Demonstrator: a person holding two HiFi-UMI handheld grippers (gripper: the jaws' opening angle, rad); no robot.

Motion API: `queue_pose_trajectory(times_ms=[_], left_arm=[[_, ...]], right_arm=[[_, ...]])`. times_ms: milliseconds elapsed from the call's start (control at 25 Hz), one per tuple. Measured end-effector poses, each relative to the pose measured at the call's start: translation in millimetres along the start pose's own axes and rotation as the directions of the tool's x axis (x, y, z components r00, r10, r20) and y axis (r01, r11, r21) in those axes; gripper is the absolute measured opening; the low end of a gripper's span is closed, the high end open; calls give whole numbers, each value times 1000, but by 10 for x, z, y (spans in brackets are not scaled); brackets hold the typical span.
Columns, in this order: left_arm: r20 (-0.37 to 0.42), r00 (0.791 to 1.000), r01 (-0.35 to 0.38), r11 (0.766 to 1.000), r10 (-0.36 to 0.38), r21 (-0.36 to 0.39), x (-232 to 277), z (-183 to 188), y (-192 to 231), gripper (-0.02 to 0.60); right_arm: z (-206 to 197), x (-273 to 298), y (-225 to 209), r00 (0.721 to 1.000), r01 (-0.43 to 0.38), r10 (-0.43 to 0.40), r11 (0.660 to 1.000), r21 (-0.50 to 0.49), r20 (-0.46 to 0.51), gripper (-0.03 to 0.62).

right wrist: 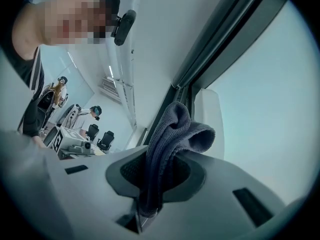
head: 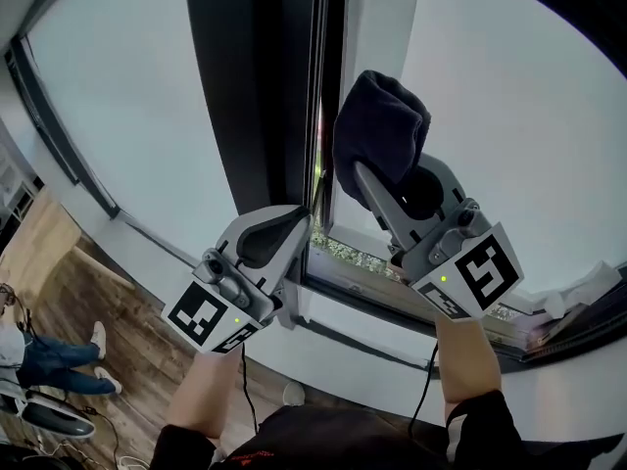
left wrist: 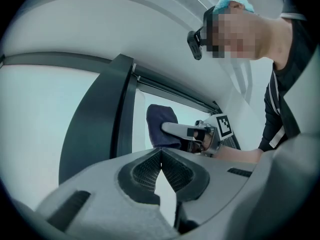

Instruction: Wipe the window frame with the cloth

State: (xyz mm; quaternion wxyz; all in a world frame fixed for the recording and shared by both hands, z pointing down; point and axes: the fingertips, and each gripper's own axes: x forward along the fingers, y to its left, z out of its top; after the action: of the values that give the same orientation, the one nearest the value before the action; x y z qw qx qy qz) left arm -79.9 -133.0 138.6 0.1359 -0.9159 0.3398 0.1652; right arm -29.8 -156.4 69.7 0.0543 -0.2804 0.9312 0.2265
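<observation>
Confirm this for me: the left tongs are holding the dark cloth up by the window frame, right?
Not quite: the right tongs hold it, not the left. The right gripper view shows the dark cloth pinched between its jaws, up by the window frame. The left tongs are shut with nothing between them.

The cloth (head: pixel 380 125) hides where it perhaps meets the window frame (head: pixel 294 86)

Wood floor (head: pixel 93 292) lower left w/ a bystander's jeans (head: pixel 44 362) & white shoes (head: pixel 99 338) — in bkgd, two black office chairs (right wrist: pixel 99 135) beside another person (right wrist: pixel 95 113).
</observation>
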Motion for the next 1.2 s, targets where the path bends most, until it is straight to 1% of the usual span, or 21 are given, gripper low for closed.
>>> queue_pose_trajectory(times_ms=[280,480,640,800,1200], left_arm=[[28,1000,8,1000,-8,-4,-58,104,118,18],[42,999,10,1000,-10,-2,-114,194,222,18],[46,999,10,1000,-10,-1,-150,229,258,18],[46,999,12,1000,-12,-10,-197,218,269,18],[26,1000,11,999,-10,-39,-271,81,192,18]], right_arm=[[449,426,44,998,-28,32,998,-65,60,57],[614,681,79,996,-36,42,996,-84,73,58],[628,800,73,997,-30,35,996,-79,66,57],[582,851,69,998,-22,25,999,-45,61,57],[366,779,104,1000,-12,12,1000,1,26,57]])
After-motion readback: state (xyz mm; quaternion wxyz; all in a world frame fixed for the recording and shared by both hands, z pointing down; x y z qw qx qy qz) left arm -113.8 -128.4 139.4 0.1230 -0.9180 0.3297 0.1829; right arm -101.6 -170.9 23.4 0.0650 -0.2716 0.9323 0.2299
